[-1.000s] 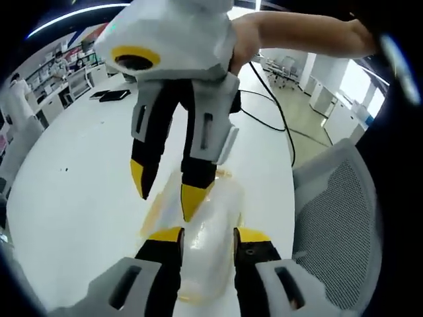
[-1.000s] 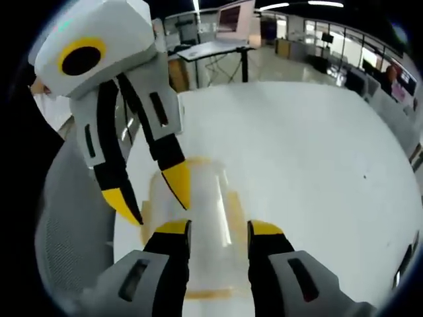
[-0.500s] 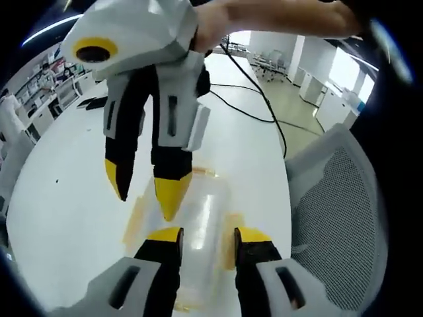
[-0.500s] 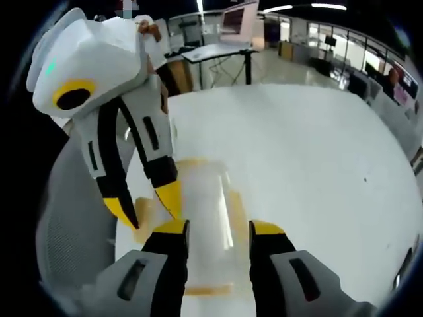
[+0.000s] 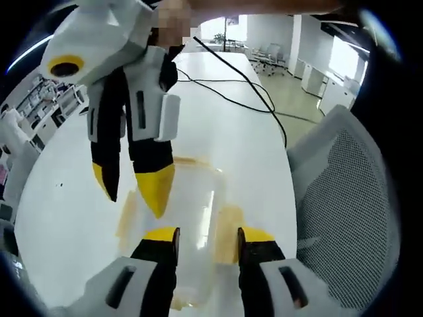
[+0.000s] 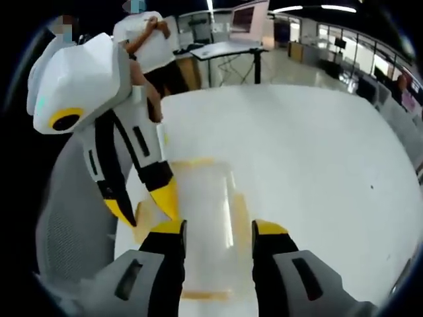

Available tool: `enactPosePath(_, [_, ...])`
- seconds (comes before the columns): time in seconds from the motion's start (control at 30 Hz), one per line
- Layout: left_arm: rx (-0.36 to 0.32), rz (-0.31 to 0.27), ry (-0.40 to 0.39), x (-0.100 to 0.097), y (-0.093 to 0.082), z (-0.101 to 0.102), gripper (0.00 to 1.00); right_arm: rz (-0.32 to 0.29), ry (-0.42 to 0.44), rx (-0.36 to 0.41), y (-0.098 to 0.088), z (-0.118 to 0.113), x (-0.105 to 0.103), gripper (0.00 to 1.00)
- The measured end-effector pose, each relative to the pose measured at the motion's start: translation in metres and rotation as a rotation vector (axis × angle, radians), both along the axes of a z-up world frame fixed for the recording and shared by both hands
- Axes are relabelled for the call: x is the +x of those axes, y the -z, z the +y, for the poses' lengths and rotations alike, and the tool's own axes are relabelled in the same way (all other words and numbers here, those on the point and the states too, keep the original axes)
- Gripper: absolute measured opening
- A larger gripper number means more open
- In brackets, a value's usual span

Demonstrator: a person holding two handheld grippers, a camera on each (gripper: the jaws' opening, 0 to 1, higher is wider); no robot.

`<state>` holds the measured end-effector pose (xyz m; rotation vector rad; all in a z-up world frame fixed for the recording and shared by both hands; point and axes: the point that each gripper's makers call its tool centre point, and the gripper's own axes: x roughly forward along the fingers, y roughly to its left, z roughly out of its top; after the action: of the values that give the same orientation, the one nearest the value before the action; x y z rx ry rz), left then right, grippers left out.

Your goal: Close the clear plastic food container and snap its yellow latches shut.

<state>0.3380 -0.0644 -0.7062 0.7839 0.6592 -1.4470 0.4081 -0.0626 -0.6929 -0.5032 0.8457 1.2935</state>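
Left gripper (image 5: pixel 207 236): yellow-tipped fingers (image 5: pixel 160 236) spread apart, nothing between them, poised above the near end of the clear container (image 5: pixel 195 198). Right gripper (image 6: pixel 218 230): fingers (image 6: pixel 269 228) likewise parted and holding nothing, hung over the same box from the opposite end. Probably placed so, one at each end, to press on the lid and reach the latches along both long sides.

In the right gripper view, left gripper entering from the left, one yellow tip (image 6: pixel 165 198) low against the edge of the container (image 6: pixel 201 211) beside a yellow latch (image 6: pixel 147 218); likely working that latch, contact itself not resolvable. In the left gripper view, right gripper (image 5: pixel 129 188) dropping in from above, tips spread over the far left edge.

Container flat on the white table (image 5: pixel 79 198), close to the edge nearest a grey mesh chair (image 5: pixel 350 198). Yellow latch (image 5: pixel 228 224) visible as a pale smear on the chair side; another on the opposite side.

Hard to make out: lid seated or merely resting; any latch snapped or loose; clear plastic nearly lost against white surface, glare streak down the middle. Near end of box cut off behind own fingers in both views. Black cable (image 5: pixel 231 72) trailing across far table. Person (image 6: pixel 155 46) standing beyond.
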Motion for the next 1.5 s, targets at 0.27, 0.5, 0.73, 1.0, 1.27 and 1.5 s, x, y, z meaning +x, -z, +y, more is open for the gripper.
enactPosePath(0.27, [-0.024,-0.042,0.006,0.006,-0.001,-0.003,0.29,0.015,-0.015,-0.02,0.003,0.001,0.002,0.37])
enactPosePath(0.5, [-0.034,-0.11,0.046,0.008,0.001,-0.004,0.27,0.02,-0.025,-0.027,0.005,0.002,0.002,0.37])
enactPosePath(0.73, [-0.031,-0.128,0.065,0.007,0.002,-0.004,0.28,0.037,-0.035,-0.034,0.007,0.004,0.0,0.37])
enactPosePath(1.0, [0.027,-0.082,0.037,0.004,0.002,-0.005,0.33,0.055,-0.044,-0.054,0.011,0.009,0.002,0.37])
enactPosePath(1.27, [0.035,-0.109,0.066,0.008,0.003,-0.002,0.28,0.093,-0.052,-0.091,0.02,0.008,0.0,0.36])
enactPosePath(1.5, [0.032,-0.139,0.072,0.001,0.005,-0.003,0.34,0.11,-0.042,-0.098,0.022,0.008,0.0,0.37])
